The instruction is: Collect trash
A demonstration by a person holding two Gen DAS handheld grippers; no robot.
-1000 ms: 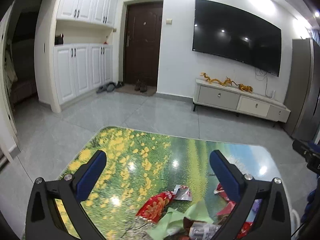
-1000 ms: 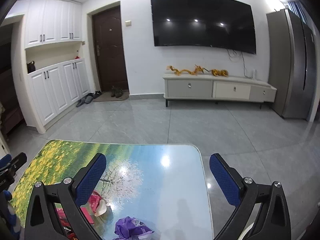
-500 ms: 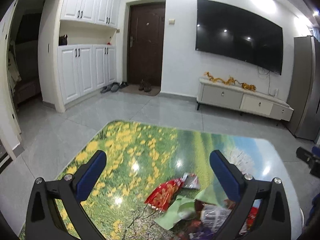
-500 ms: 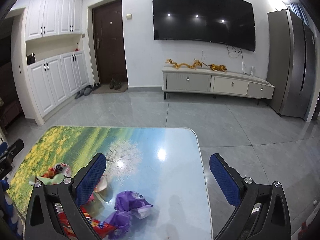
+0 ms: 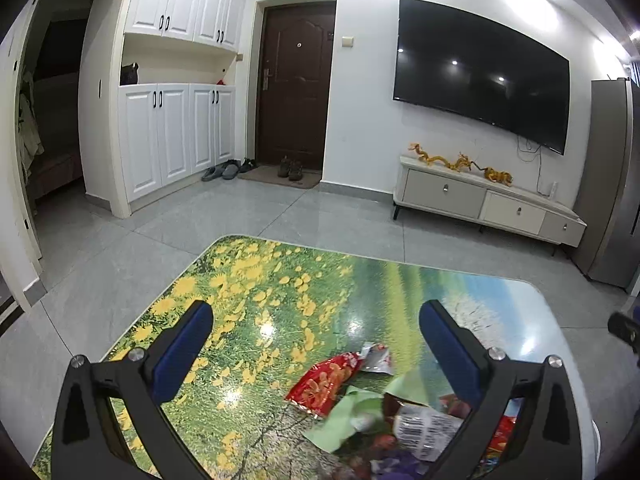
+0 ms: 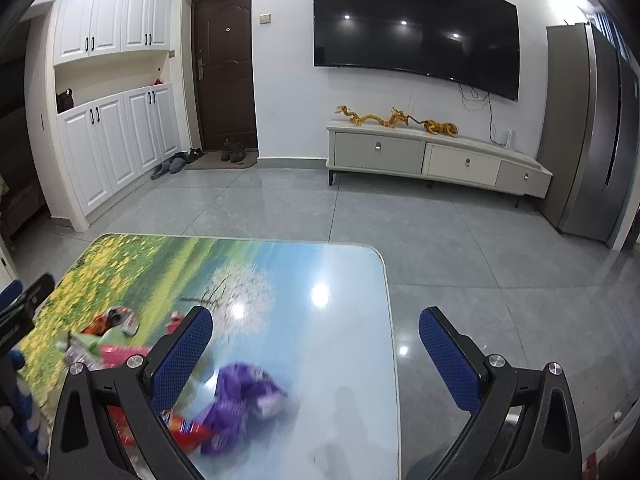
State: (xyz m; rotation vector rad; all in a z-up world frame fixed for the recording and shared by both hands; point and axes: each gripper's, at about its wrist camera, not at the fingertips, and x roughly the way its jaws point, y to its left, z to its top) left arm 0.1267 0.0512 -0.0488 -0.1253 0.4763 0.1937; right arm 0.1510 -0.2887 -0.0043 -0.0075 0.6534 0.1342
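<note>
A heap of snack wrappers lies on a table with a printed meadow top (image 5: 260, 280). In the left wrist view I see a red wrapper (image 5: 324, 384), a green wrapper (image 5: 344, 420) and a clear labelled packet (image 5: 424, 428). My left gripper (image 5: 316, 344) is open and empty above the table, left of the heap. In the right wrist view a crumpled purple wrapper (image 6: 240, 400) and a red wrapper (image 6: 188, 428) lie near the front. My right gripper (image 6: 316, 344) is open and empty above the table's right part (image 6: 340, 280).
Grey tiled floor (image 5: 280, 216) surrounds the table. A TV stand (image 6: 440, 160) stands at the far wall under a wall TV (image 6: 416, 28). White cabinets (image 5: 172, 136) and a dark door (image 5: 296, 84) are at the back left. A grey fridge (image 6: 592, 132) stands at the right.
Both grippers have tilted down and drawn back, so more of the table and more wrappers show. Both stay open and empty.
</note>
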